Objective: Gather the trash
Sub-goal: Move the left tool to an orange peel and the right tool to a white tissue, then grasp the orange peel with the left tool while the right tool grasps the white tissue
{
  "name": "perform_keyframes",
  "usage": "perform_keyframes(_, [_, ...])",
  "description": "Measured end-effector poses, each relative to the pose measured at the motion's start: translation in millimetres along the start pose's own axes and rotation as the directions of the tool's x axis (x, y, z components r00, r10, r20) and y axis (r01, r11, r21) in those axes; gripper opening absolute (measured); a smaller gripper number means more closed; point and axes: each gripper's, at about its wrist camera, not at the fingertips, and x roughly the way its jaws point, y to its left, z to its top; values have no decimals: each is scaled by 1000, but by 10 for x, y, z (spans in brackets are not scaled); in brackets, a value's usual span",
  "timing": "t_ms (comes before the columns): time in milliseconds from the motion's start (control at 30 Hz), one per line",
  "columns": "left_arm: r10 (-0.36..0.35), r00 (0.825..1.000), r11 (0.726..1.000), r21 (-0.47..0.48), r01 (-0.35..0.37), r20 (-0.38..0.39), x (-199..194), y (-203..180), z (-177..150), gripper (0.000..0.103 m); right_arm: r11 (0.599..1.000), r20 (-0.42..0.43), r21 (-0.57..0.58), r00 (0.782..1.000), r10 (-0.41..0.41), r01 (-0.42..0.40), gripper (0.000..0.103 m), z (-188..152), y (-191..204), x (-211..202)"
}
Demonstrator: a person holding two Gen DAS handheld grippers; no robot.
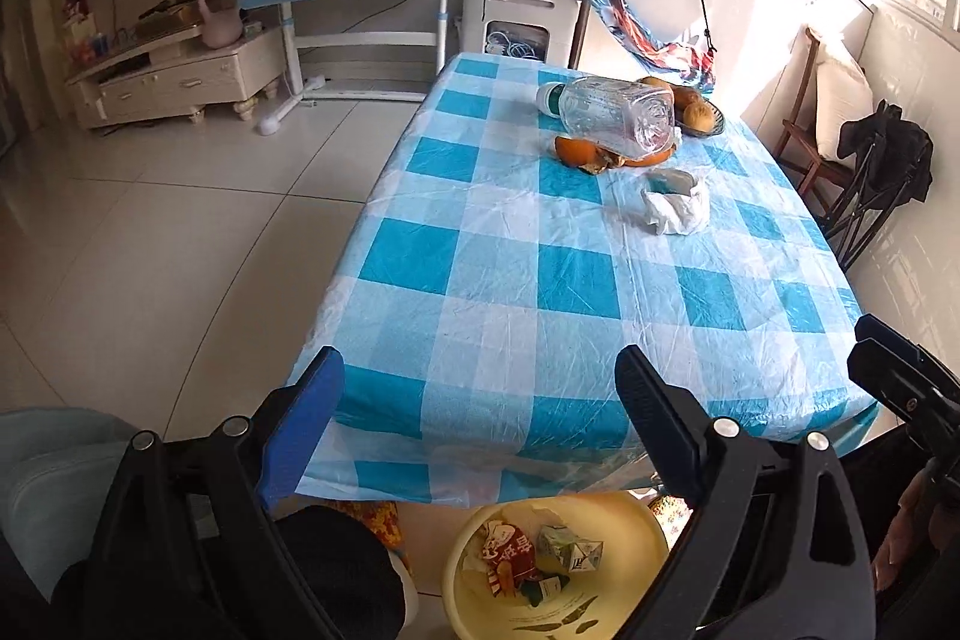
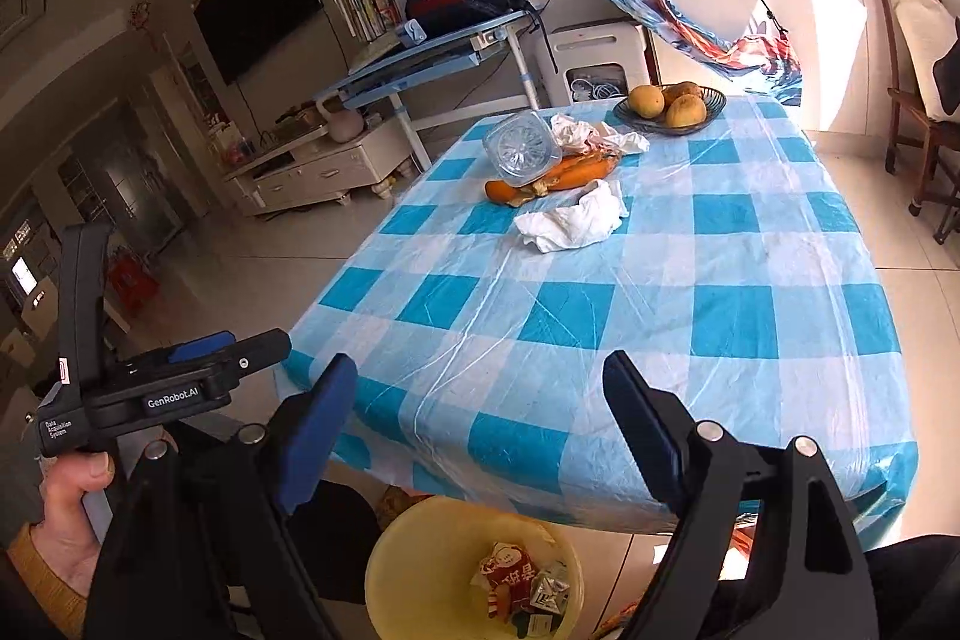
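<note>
A yellow bin (image 1: pixel 636 526) stood on the floor at the near edge of the checked table (image 1: pixel 480 280), at about six o'clock in both wrist views, and already held some trash: a red-and-white wrapper (image 1: pixel 507 556) printed with Chinese characters too distorted to read, and a crumpled small carton (image 1: pixel 570 547) whose print could not be made out. The job looked partly done. Read left to right in the right wrist view, the hand (image 2: pixel 72 508) of the person gripped the left gripper (image 2: pixel 264 343), its body lettered "GenRobot.AI" and "Data Acquisition System"; its fingers stood spread and empty over the bin in its own view. Farther in, toward twelve o'clock, an empty clear plastic bottle (image 2: pixel 522 151) lay on its side against orange peel (image 2: pixel 558 178), with a crumpled white tissue (image 2: pixel 573 220) just in front and more crumpled paper (image 2: pixel 594 136) behind. All of it remained to be collected. The bowl of fruit (image 2: pixel 669 103), at one o'clock, appeared to be no trash. The right gripper (image 2: pixel 474 424) hung near the table edge, fingers wide apart, pinching nothing.
</note>
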Motion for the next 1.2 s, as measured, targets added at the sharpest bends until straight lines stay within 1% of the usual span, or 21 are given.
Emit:
perform_keyframes(100, [22,1000,996,91,-21,-10,162,-97,210,88,1000,-21,-7,1000,0,-1,81,210,-86,183])
perform_keyframes(167, [32,999,992,122,-29,-21,301,-122,338,88,1000,-44,-14,999,-3,2,81,326,-141,332])
perform_keyframes(300, [40,998,988,152,-31,-58,642,-167,558,88,1000,-68,-12,997,-25,24,81,517,-270,599])
perform_keyframes(400, [36,996,986,166,-21,-83,915,-233,722,88,998,-83,-13,995,-58,57,81,653,-378,771])
perform_keyframes(533, [33,993,981,192,-11,-111,1284,-378,920,88,994,-126,-31,987,-103,100,81,794,-526,1009])
perform_keyframes(633, [4,993,976,216,22,-120,1506,-512,1036,88,994,-148,-16,983,-105,104,81,864,-657,1146])
perform_keyframes(733, [-21,993,966,256,49,-113,1691,-652,1146,88,995,-160,-2,982,-98,99,81,917,-748,1242])
perform_keyframes(900, [-34,997,941,335,54,-67,1898,-859,1325,88,996,-175,13,981,-88,92,81,1043,-867,1425])
perform_keyframes(967, [-23,998,930,364,42,-55,1977,-919,1378,88,995,-191,26,978,-85,91,80,1077,-919,1505])
perform_keyframes(1033, [-25,998,927,374,44,-54,2040,-955,1419,88,996,-220,49,973,-63,76,72,1072,-972,1575])
perform_keyframes(1067, [-35,998,926,373,55,-60,2066,-963,1442,88,996,-233,60,971,-50,66,71,1051,-983,1594])
perform_keyframes(1100, [-44,997,925,375,66,-67,2088,-968,1449,83,997,-245,58,969,-41,57,69,1035,-981,1612])
perform_keyframes(1133, [-53,995,921,380,79,-78,2108,-989,1449,72,998,-256,47,966,-35,48,67,1023,-963,1627])
perform_keyframes(1167, [-64,993,917,387,99,-101,2139,-1010,1443,63,998,-261,34,965,-34,44,66,1011,-950,1628])
perform_keyframes(1200, [-92,989,916,380,128,-113,2142,-1020,1441,50,999,-265,24,963,-36,44,66,1002,-941,1624])
